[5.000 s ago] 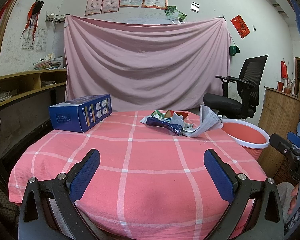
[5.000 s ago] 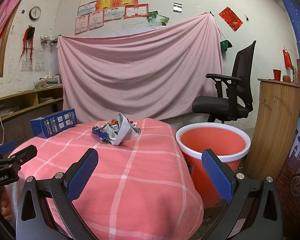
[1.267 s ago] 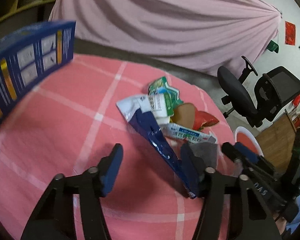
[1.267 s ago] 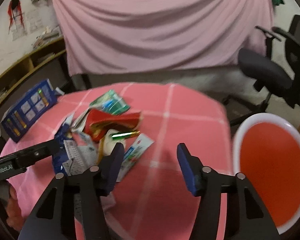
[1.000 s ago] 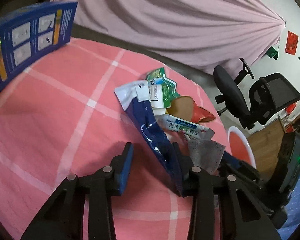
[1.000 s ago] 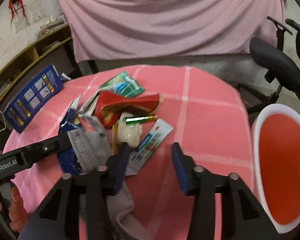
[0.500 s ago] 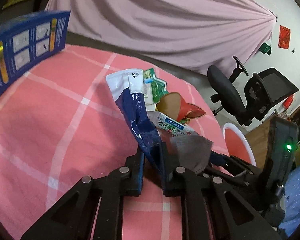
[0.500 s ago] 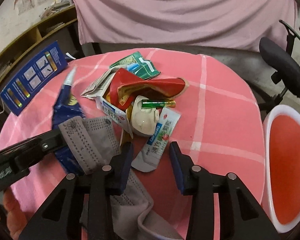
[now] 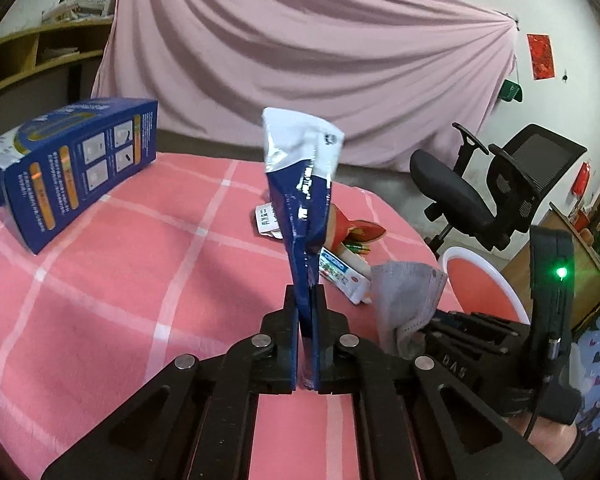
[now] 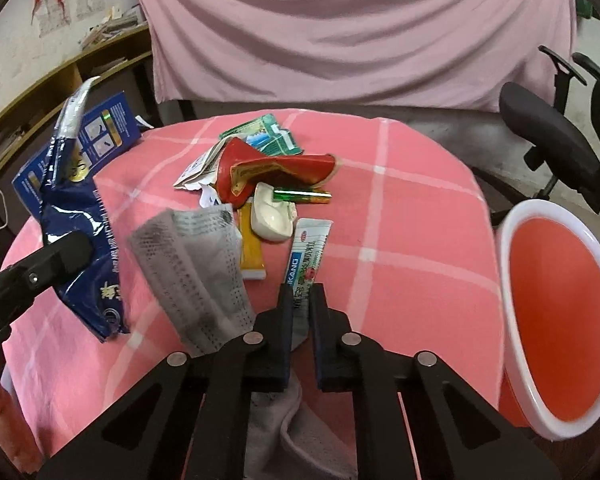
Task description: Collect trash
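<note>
With our left gripper [image 9: 307, 312] clamped on the blue wrapper [image 9: 302, 200], which stands clear of the pink checked tablecloth [image 9: 120, 280], and our right gripper [image 10: 300, 308] having just pinched shut on the grey face mask [image 10: 196, 272], we have two pieces in hand. The red bin [image 10: 560, 300] beside the table looks empty, so nothing is binned yet. The white tube [image 10: 306, 252], red packet [image 10: 276, 172], green wrapper [image 10: 268, 134] and smaller bits remain on the cloth.
</note>
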{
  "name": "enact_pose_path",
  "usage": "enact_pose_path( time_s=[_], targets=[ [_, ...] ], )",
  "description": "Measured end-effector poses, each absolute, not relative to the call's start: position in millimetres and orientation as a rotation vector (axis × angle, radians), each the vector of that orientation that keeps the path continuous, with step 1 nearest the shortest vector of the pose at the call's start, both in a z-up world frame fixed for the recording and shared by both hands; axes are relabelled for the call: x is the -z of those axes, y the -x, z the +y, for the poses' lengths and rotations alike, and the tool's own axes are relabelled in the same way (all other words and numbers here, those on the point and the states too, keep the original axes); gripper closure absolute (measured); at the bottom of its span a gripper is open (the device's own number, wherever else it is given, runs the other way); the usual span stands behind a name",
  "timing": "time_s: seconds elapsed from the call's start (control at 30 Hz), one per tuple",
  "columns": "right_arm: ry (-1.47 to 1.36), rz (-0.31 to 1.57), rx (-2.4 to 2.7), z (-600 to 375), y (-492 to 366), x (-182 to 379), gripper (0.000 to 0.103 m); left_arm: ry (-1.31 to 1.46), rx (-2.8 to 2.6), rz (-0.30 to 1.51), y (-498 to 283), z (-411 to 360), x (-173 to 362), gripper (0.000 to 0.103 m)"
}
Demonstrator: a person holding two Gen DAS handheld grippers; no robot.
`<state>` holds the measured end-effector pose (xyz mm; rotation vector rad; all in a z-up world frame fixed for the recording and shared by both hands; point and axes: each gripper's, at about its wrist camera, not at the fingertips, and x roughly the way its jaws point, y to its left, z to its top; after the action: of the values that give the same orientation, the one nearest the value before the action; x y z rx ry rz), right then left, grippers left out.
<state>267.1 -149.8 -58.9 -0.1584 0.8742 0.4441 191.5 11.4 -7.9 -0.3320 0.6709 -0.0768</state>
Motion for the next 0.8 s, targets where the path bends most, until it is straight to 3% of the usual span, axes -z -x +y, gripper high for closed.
enact_pose_path(
  time_s=[0.43, 0.7, 0.8],
  targets=[
    [0.108, 0.610, -0.403, -183, -226, 23, 0.099, 0.298, 0.053, 0.611, -164, 1, 2, 0.101],
    [0.111, 0.273, -0.371, -203, -193, -9, 0.099, 0.229, 0.092, 0.406, -148, -23, -28, 0.101],
    [0.115, 0.234, -0.358, -212, -196, -15, 0.099, 0.167, 0.110, 0.356, -152, -47, -40, 0.101]
  ],
)
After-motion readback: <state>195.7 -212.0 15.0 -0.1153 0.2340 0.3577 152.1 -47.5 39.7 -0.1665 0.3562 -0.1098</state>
